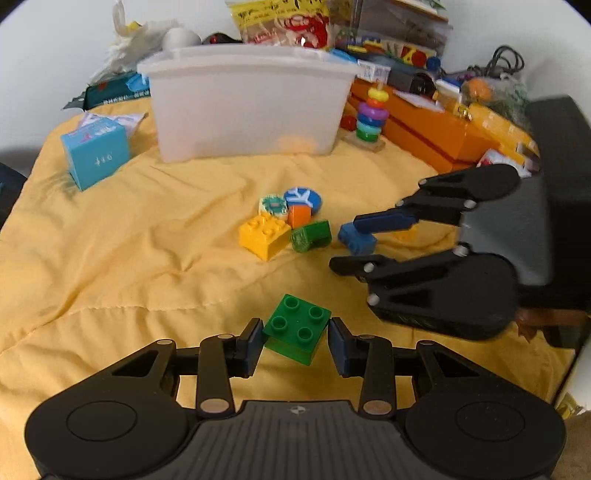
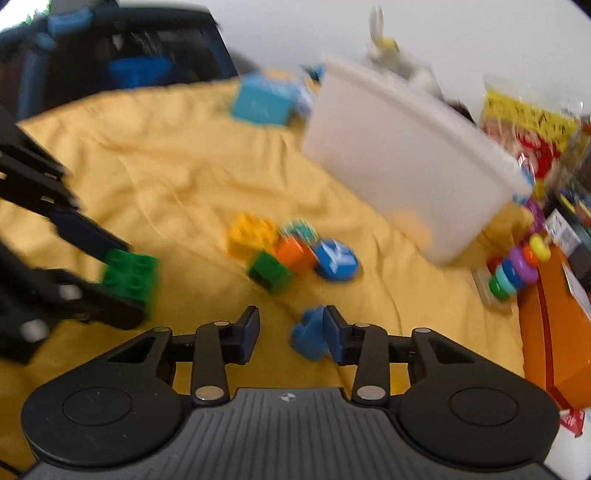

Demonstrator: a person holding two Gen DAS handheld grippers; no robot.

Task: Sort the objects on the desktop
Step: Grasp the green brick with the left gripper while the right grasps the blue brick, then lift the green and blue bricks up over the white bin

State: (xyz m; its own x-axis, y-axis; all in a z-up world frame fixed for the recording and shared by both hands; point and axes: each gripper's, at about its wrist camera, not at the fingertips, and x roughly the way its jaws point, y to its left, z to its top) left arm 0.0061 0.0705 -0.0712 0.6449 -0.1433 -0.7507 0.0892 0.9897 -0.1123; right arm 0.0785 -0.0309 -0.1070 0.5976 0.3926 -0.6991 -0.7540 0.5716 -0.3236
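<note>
In the left wrist view my left gripper [image 1: 295, 338] is shut on a green four-stud brick [image 1: 295, 332], pinched tilted across two corners just above the yellow cloth [image 1: 129, 258]. The right wrist view shows this brick [image 2: 129, 280] between the left gripper's [image 2: 129, 282] fingers. My right gripper [image 2: 290, 334] is open around a small blue brick [image 2: 308, 338], which rests against the right pad with a gap to the left pad. The left wrist view also shows the right gripper [image 1: 345, 243] straddling the blue brick [image 1: 356, 238]. Beyond lie a yellow brick [image 1: 264, 232], an orange block [image 1: 297, 216], a second green brick [image 1: 310, 236] and a blue disc [image 1: 303, 197].
A white translucent bin [image 1: 251, 107] stands at the back of the cloth, with something orange low inside. A light blue box [image 1: 96, 155] is at the back left. A ring stacker toy [image 1: 371, 118] and orange boxes [image 1: 424, 129] crowd the back right. A snack bag [image 1: 284, 22] stands behind the bin.
</note>
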